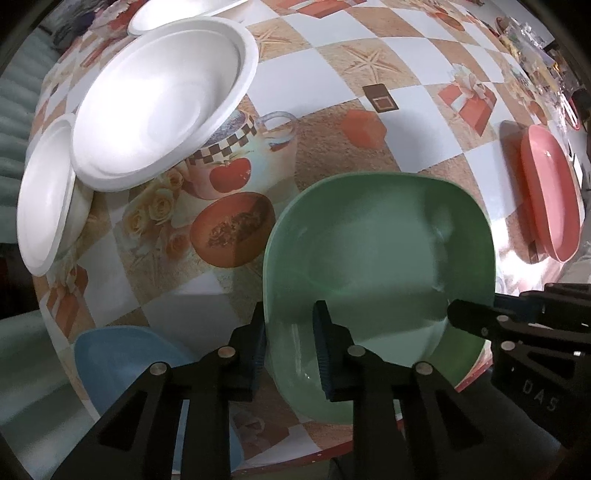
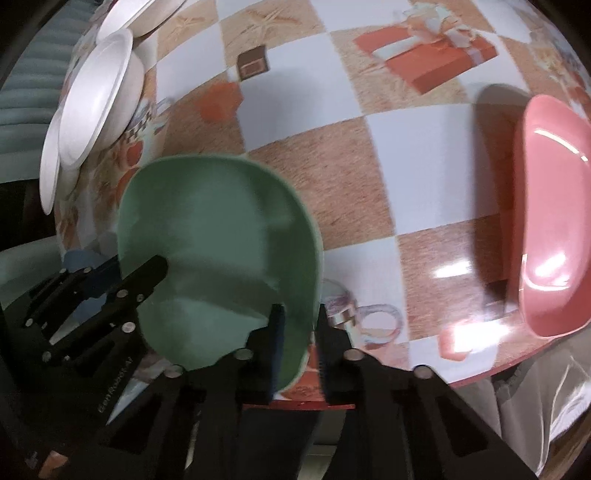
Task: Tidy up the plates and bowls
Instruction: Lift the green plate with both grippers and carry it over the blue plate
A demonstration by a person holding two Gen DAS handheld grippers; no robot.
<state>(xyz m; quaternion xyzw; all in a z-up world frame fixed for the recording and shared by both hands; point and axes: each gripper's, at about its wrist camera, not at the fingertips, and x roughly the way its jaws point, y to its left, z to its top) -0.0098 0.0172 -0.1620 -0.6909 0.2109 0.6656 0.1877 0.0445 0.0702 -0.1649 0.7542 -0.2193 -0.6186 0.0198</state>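
The table (image 1: 388, 110), covered with a checkered printed cloth, carries all items.

The green bowl (image 1: 380, 258) sits at the near edge of the table and is the object gripped by both tools. In the left wrist view, the left gripper (image 1: 290, 347) straddles the bowl's left rim: one finger is outside the wall, the other inside, and the jaws are narrowed onto the rim. In the right wrist view, the right gripper (image 2: 299, 347) straddles the opposite rim in the same manner, one finger inside the bowl and one outside, pinching the wall. Whether the bowl rests on the table or is lifted clear cannot be told.

The large white plate (image 1: 162, 107) lies toward the far left corner, overlapping a smaller white bowl (image 1: 48, 199) at the left edge. A further white plate (image 1: 173, 14) lies behind them at the far edge.

The pink dish (image 2: 550, 218) lies at the right edge, well apart from the green bowl.

The blue dish (image 1: 122, 365) lies at the near left corner, just beside the left gripper, partly hidden by it.
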